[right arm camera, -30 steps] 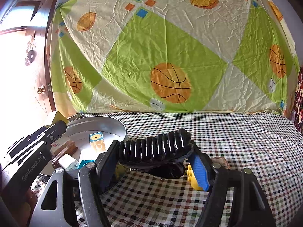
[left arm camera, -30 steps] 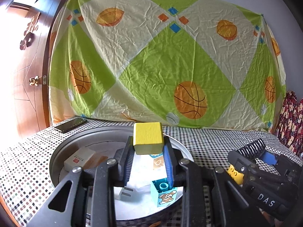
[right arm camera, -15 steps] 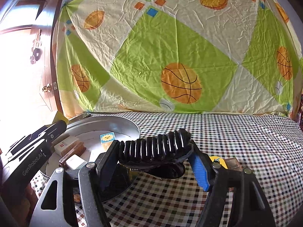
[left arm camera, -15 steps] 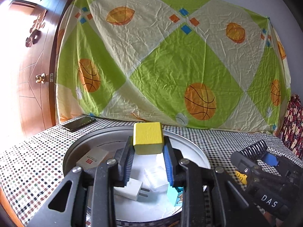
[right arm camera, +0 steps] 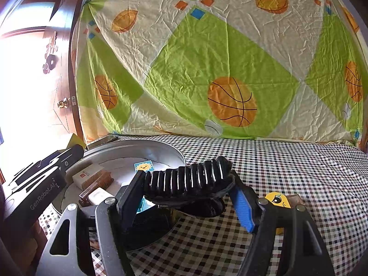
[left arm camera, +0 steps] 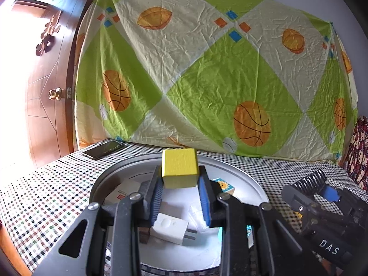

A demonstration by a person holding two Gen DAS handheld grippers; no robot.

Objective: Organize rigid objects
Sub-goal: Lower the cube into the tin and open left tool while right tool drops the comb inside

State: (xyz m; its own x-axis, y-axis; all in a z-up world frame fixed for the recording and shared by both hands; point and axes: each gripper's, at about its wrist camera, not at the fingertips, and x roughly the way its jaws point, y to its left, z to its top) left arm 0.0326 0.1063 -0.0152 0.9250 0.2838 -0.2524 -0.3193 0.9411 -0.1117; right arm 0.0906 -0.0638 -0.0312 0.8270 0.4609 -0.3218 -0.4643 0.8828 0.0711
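Left gripper [left arm camera: 179, 184]: your jaws are narrow and clamped on a yellow block [left arm camera: 179, 171], pads pressing its two side faces, block raised above the round metal tray [left arm camera: 241, 172].

Yellow block: matte, cube-like, plain faces, paler lower edge; top face level, no marked long axis.

Right gripper [right arm camera: 191, 195]: your jaws stand mid-wide and grip a black hair claw clip [right arm camera: 188, 181] across its length.

Black hair claw clip: glossy, ribbed with a row of curved teeth along the top, a darker lower half beneath. Long axis runs crosswise between your two fingers, the right end tilted slightly higher. It hangs just over the tray's near right rim, above the checked tablecloth [right arm camera: 287, 165].

Tray contents, seen from the left wrist: white plug adapter [left arm camera: 171, 226], prongs pointing right; white box with a red mark [left arm camera: 122, 189]; sun-picture block [left arm camera: 222, 185] near the right wall.

Tablecloth, outside the tray: dark phone [left arm camera: 103, 149] at the far left; yellow toy with a cartoon eye [right arm camera: 277, 199] just beside your right finger.

Backdrop: basketball-print sheet [left arm camera: 207, 73]; wooden door [left arm camera: 43, 92] to the left.
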